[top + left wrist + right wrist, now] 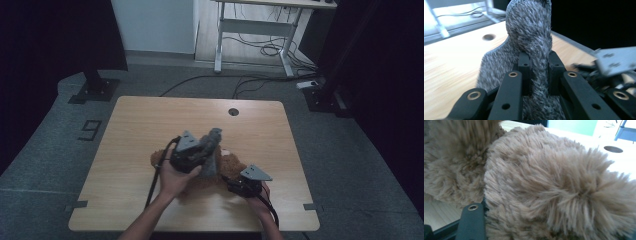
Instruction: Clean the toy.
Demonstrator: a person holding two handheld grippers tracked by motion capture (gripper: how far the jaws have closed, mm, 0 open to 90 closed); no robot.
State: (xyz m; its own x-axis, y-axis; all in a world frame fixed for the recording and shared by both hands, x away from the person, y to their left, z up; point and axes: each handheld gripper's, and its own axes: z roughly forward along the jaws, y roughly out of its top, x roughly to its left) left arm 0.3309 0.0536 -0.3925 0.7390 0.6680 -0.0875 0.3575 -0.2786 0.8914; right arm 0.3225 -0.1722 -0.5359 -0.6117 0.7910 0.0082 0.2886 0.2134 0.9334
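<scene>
A: While the left tongs [537,75] are pinching the grey fuzzy cloth [529,32] above the tabletop [135,130], we are lifting it off the brown plush toy [549,185].

B: Right tongs [235,186] are pressing into the plush; grip unclear. Next we are needing a steady pull clear.

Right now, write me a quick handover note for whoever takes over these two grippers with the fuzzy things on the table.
Left gripper: shut on the grey fuzzy cloth, holding it up above the table.
Right gripper: pushed into the brown furry toy at the table's near side; its jaws are buried in fur, so whether it grips can't be seen.
Done: grey cloth picked up, over the brown toy.
Left: probably getting the grey cloth clear of, or onto, the toy; keep the toy steady.
</scene>
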